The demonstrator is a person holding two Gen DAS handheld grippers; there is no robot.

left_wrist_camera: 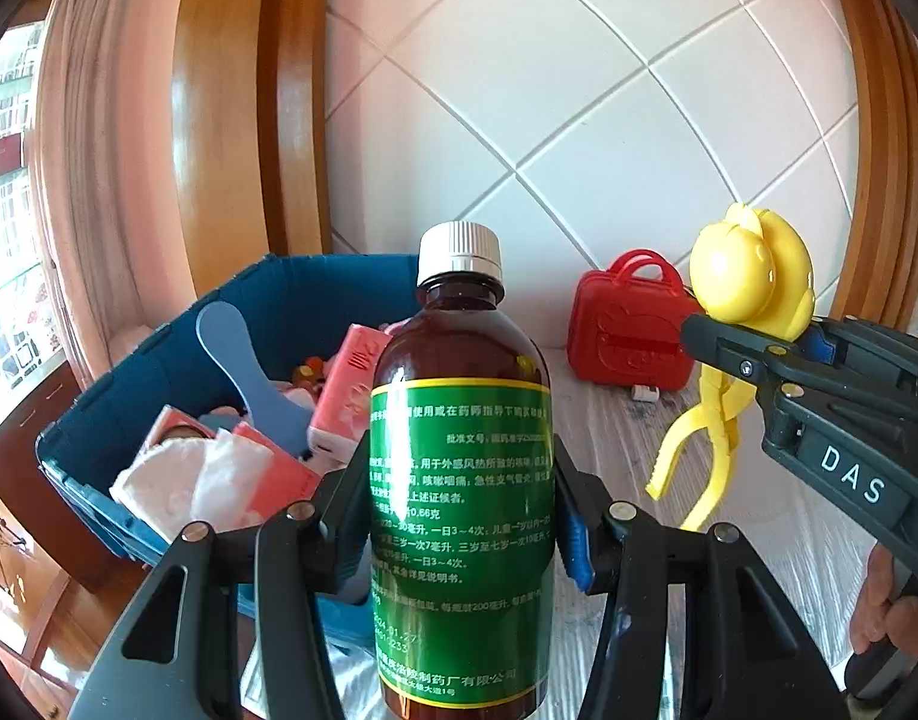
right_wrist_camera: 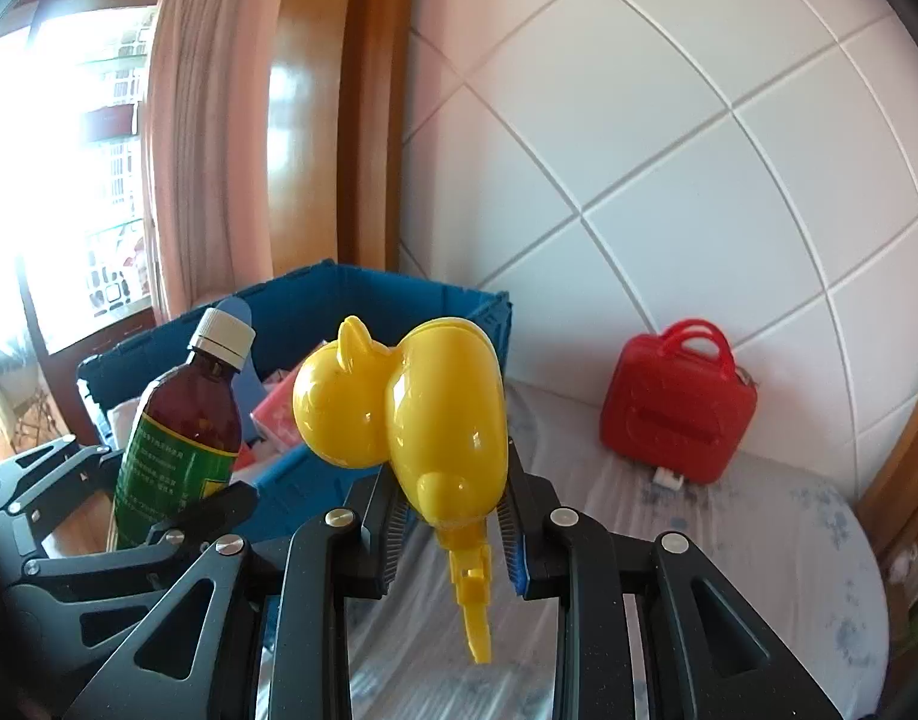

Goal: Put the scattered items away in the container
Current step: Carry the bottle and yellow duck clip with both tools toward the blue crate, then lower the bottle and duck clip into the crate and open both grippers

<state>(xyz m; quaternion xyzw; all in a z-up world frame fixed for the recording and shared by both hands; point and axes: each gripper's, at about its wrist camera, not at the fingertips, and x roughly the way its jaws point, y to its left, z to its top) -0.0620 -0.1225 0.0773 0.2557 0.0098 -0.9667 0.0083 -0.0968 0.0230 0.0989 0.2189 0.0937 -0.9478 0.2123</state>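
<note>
My left gripper (left_wrist_camera: 459, 516) is shut on a brown bottle (left_wrist_camera: 462, 420) with a white cap and a green label, held upright in the air beside the blue crate (left_wrist_camera: 159, 354). The same bottle (right_wrist_camera: 180, 432) shows at the left of the right wrist view, in front of the crate (right_wrist_camera: 399, 306). My right gripper (right_wrist_camera: 453, 516) is shut on the neck of a yellow duck-shaped plastic tong (right_wrist_camera: 423, 414), its handles hanging down. In the left wrist view that tong (left_wrist_camera: 747, 276) and the right gripper (left_wrist_camera: 753, 336) are at the right, above the table.
The crate holds a blue paddle (left_wrist_camera: 243, 372), pink packets (left_wrist_camera: 351, 384) and white tissue (left_wrist_camera: 189, 480). A red toy suitcase (left_wrist_camera: 630, 330) stands against the white tiled wall on the plastic-covered table (right_wrist_camera: 759, 540). A curtain and window lie left. A hand (left_wrist_camera: 891, 612) grips the right tool.
</note>
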